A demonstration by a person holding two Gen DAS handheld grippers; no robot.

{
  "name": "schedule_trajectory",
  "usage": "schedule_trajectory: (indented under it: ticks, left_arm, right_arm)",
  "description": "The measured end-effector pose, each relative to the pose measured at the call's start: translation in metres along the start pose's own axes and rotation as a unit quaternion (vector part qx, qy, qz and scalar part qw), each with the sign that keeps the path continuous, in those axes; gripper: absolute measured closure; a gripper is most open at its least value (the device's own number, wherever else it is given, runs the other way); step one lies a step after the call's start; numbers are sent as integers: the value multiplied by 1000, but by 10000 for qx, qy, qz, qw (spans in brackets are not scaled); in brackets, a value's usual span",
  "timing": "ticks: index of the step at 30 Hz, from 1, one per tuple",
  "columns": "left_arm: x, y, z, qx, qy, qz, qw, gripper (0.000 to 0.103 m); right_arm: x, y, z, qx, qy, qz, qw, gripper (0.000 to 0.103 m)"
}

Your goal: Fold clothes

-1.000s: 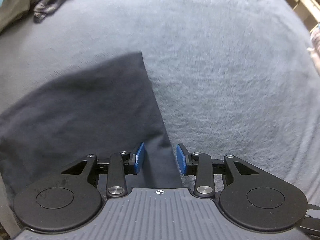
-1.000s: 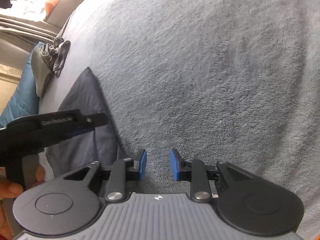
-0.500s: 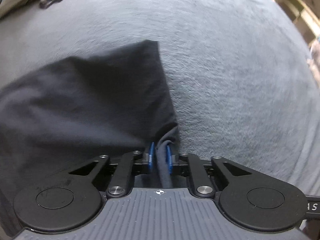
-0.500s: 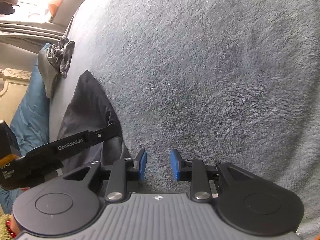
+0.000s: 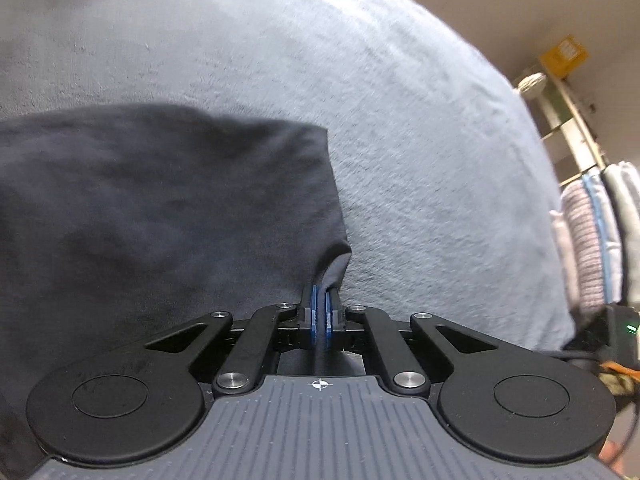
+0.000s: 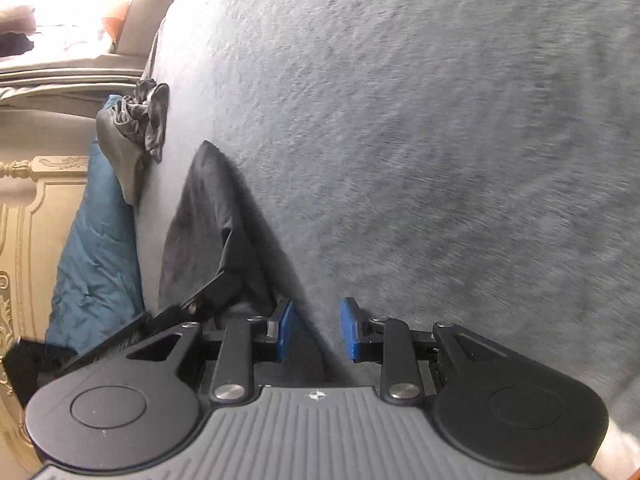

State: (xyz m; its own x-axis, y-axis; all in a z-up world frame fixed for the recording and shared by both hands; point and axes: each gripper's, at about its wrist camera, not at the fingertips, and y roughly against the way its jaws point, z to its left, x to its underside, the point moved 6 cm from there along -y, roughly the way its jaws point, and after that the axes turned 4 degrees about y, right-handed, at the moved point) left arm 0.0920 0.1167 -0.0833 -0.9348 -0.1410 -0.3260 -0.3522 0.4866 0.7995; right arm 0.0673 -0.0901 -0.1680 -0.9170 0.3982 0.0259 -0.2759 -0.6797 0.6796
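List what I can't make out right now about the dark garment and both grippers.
- Dark grey cloth garment: the left wrist view's left edge and the left gripper body cut it off, so its type is unclear.
- Right gripper: jaws apart; its own body hides whether cloth lies beneath.
- Crumpled grey clothes: small in the right wrist view, blurred in the left.

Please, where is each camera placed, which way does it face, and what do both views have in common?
Left wrist: on the left gripper, looking steeply down at the dark garment pinched in its shut pads.
Right wrist: on the right gripper, open, looking down across the grey blanket.
Shared: garment, blanket, crumpled clothes; the left gripper shows in the right view.
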Motion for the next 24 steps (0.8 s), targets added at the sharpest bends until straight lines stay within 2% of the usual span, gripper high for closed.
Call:
schedule_trajectory:
  ticks: [3, 7, 9, 11, 15, 17, 20, 24]
  left_arm:
    - [-2, 0, 1, 108, 84, -63, 9999, 101]
    - [-4, -1, 1, 195, 151, -90, 9997, 101]
    - [0, -4, 1, 214, 156, -87, 9996, 101]
    - [0, -6, 1, 216, 164, -97, 9996, 101]
    - [-1, -1, -1, 218, 159, -159, 9995, 101]
    - [-2, 0, -2, 222, 187, -210, 9994, 101]
    - [-4, 3, -2, 233, 214, -271, 9991, 101]
    - [-1, -3, -3, 264, 262, -195, 9991, 101]
  right_arm:
    - [12, -14, 3, 65, 128, 431, 9990, 75]
    - [37, -14, -5, 406, 159, 926, 9948, 75]
    - [36, -6, -7, 478, 98, 850, 9952, 75]
    - [22, 3, -3, 461, 130, 525, 9975, 74]
    - [-13, -3, 13, 133, 183, 94, 9997, 75]
    - [-20, -19, 18, -96, 155, 269, 9995, 75]
    - [-8, -35, 22, -141, 167, 738, 9970, 75]
    - [20, -24, 12, -199, -24, 961, 9952, 75]
